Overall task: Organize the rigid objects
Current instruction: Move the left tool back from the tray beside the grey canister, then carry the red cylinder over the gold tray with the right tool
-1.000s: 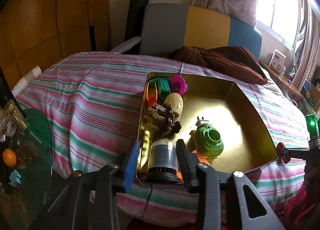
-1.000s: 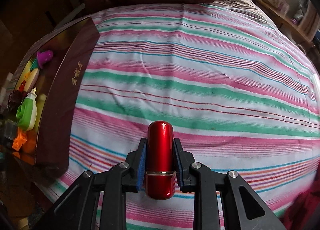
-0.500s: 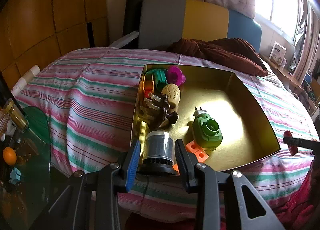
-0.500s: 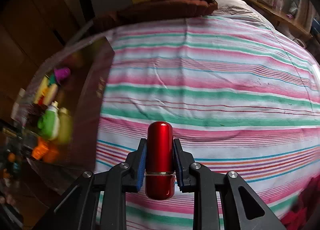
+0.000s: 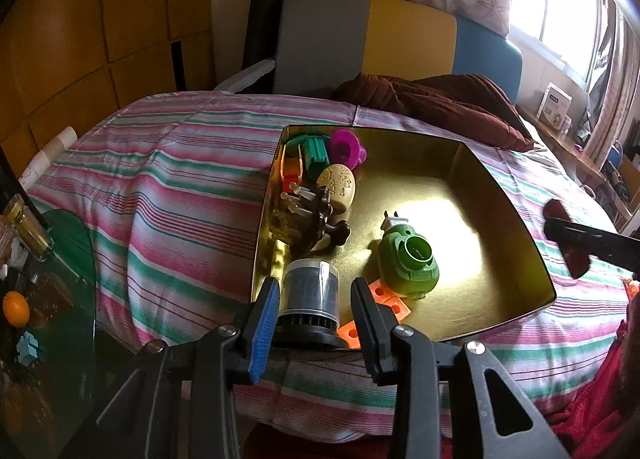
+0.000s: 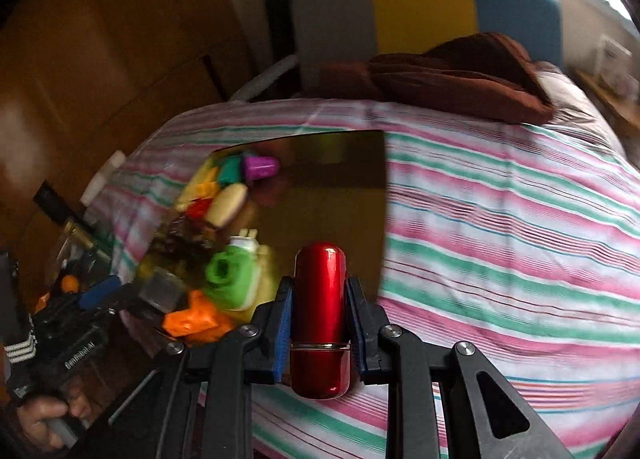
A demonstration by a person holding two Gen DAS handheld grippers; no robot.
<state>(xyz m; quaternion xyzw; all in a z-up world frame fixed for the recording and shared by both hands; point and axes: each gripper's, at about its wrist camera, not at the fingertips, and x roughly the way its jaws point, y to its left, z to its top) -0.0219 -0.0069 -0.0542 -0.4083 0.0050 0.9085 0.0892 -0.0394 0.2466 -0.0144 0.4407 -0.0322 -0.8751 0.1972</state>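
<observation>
A gold tray point(image 5: 516, 219) lies on the striped bed and holds a green plug-in device point(image 5: 408, 263), orange blocks point(image 5: 390, 303), a cream egg shape point(image 5: 338, 187), a magenta cup point(image 5: 346, 147) and other small items. A grey cylinder on a black base point(image 5: 310, 299) stands at the tray's near left corner. My left gripper point(image 5: 314, 299) is open around it, fingers a little apart from its sides. My right gripper point(image 6: 320, 299) is shut on a red metallic capsule point(image 6: 320, 319), held over the bed by the tray's right wall point(image 6: 382, 219). It also shows in the left wrist view point(image 5: 568, 235).
The striped bedspread point(image 6: 520, 227) spreads right of the tray. A brown blanket point(image 5: 432, 103) and a grey, yellow and blue headboard point(image 5: 408, 35) are at the far end. A green glass side table point(image 5: 60, 259) with a bottle and an orange stands at the left.
My right gripper has swung left with the red capsule, so the tray now fills its view. My left gripper has risen slightly and stays open around the grey cylinder.
</observation>
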